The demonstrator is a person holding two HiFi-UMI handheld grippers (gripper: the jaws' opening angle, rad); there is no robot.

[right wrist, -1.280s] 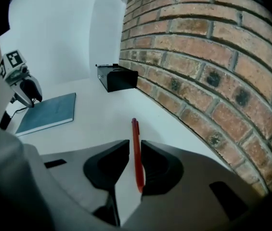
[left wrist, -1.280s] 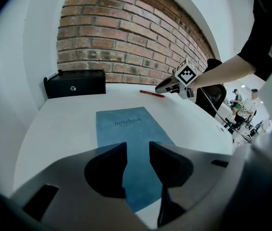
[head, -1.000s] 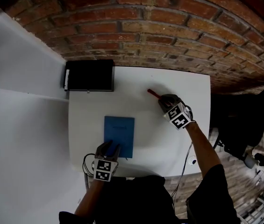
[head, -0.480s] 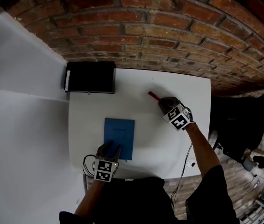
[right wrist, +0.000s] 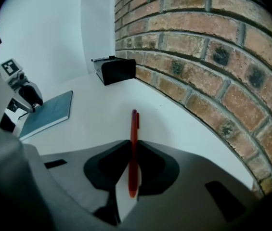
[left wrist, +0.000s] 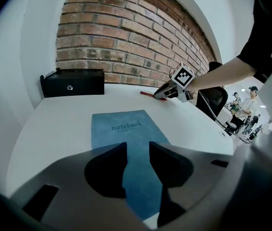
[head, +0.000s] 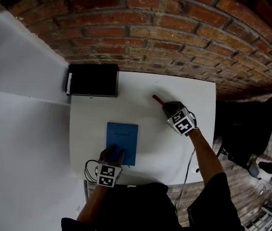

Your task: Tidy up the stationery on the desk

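Note:
A blue notebook (head: pixel 122 137) lies flat on the white desk (head: pixel 188 143), its cover word facing me in the left gripper view (left wrist: pixel 126 125). My left gripper (head: pixel 112 154) stands over the notebook's near end, open, and the blue cover shows through the gap between its jaws (left wrist: pixel 137 146). A red pen (right wrist: pixel 134 138) points toward the brick wall, and my right gripper (right wrist: pixel 133 146) is shut on its near half. In the head view the pen's tip (head: pixel 157 99) sticks out beyond the right gripper (head: pixel 167 107) at the desk's back right.
A black box (head: pixel 92 79) sits at the desk's back left corner against the brick wall (head: pixel 174 37). A white wall runs along the left side. A black office chair (head: pixel 251 129) stands beyond the desk's right edge.

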